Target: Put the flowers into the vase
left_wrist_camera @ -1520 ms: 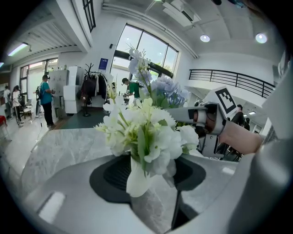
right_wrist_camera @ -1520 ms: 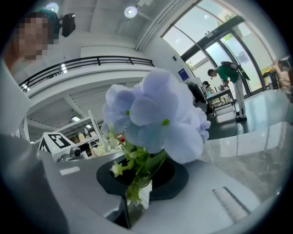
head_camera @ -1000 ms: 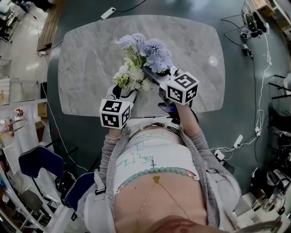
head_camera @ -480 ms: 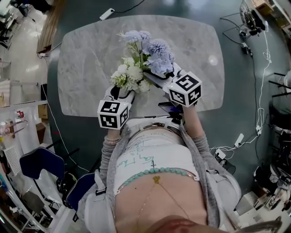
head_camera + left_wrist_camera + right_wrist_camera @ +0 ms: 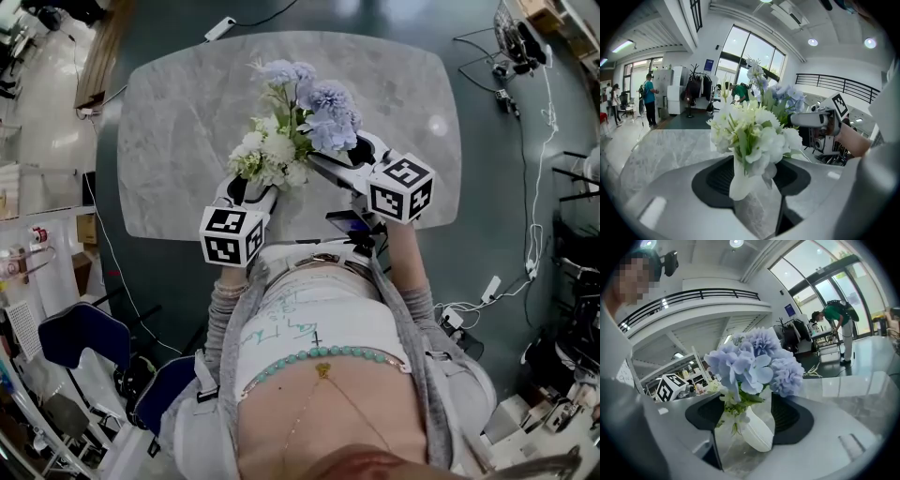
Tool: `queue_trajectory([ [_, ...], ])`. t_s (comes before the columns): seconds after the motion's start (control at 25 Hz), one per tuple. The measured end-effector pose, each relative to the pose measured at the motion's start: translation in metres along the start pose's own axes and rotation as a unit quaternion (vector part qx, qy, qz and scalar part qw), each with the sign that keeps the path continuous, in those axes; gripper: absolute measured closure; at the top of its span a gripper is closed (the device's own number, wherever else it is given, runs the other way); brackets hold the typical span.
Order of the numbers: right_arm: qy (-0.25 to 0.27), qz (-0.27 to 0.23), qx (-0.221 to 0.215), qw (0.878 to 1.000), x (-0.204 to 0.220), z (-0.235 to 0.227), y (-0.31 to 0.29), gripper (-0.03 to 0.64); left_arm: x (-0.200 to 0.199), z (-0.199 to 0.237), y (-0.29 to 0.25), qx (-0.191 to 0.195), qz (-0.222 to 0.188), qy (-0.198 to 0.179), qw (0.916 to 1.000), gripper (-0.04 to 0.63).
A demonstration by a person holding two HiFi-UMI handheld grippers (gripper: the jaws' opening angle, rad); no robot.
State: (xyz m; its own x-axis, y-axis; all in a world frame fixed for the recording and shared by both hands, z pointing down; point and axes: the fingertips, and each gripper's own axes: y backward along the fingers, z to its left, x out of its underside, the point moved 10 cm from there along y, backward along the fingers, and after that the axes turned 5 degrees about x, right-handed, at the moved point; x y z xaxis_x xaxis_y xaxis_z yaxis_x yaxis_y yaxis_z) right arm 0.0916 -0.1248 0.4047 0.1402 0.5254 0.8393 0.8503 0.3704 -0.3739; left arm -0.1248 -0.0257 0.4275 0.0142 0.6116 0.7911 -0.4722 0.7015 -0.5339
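Observation:
A white vase (image 5: 740, 180) stands near the front edge of the marble table (image 5: 187, 122), holding white flowers (image 5: 267, 155) and pale blue hydrangeas (image 5: 323, 117). In the head view the blooms hide the vase. My left gripper (image 5: 251, 187) sits at the vase's near left, jaws open, with the vase (image 5: 740, 180) in the gap against the left jaw. My right gripper (image 5: 337, 161) is at the near right, open, and the vase (image 5: 757, 432) shows between its jaws under the blue blooms (image 5: 754, 364). Neither gripper carries a flower.
The table's far and left parts are bare marble. Cables (image 5: 539, 178) trail over the dark floor at the right, a power strip (image 5: 222, 26) lies beyond the table, and a blue chair (image 5: 80, 333) stands at the lower left. Behind the grippers is the person's body.
The right gripper has drawn back to the right, away from the bouquet. The left gripper has barely moved. The flowers stand a little more upright.

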Motion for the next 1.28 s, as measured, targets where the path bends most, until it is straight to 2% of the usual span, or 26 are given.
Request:
queue_trajectory([
  [0.24,-0.036,-0.022,0.003,0.999,0.004,-0.007,0.018,0.252,0.000,-0.001,0.001,0.003,0.003,-0.001,1.0000,0.351],
  [0.44,-0.030,-0.050,0.035,0.998,-0.006,-0.016,0.035,0.238,-0.002,-0.001,-0.002,0.005,0.004,-0.001,1.0000,0.351],
  [0.56,0.000,-0.075,0.052,0.996,-0.016,-0.016,0.041,0.241,-0.002,-0.002,-0.003,0.007,0.007,-0.002,0.9999,0.351],
  [0.64,0.034,-0.095,0.053,0.993,-0.022,-0.012,0.042,0.287,-0.002,-0.001,-0.003,0.007,0.009,-0.004,0.9999,0.351],
  [0.72,0.062,-0.111,0.049,0.991,-0.028,-0.010,0.042,0.385,-0.002,-0.002,-0.004,0.006,0.012,-0.008,0.9999,0.351],
  [0.76,0.071,-0.115,0.046,0.990,-0.030,-0.009,0.041,0.436,-0.003,-0.002,-0.006,0.006,0.014,-0.010,0.9998,0.351],
  [0.92,0.092,-0.114,0.041,0.988,-0.033,-0.007,0.037,0.551,-0.002,-0.006,-0.009,0.008,0.016,-0.011,0.9998,0.351],
  [1.08,0.094,-0.111,0.030,0.989,-0.031,-0.004,0.035,0.588,-0.001,-0.008,-0.010,0.008,0.016,-0.013,0.9998,0.351],
  [1.28,0.092,-0.101,0.027,0.990,-0.028,-0.006,0.036,0.589,-0.001,-0.009,-0.009,0.012,0.014,-0.010,0.9998,0.351],
])
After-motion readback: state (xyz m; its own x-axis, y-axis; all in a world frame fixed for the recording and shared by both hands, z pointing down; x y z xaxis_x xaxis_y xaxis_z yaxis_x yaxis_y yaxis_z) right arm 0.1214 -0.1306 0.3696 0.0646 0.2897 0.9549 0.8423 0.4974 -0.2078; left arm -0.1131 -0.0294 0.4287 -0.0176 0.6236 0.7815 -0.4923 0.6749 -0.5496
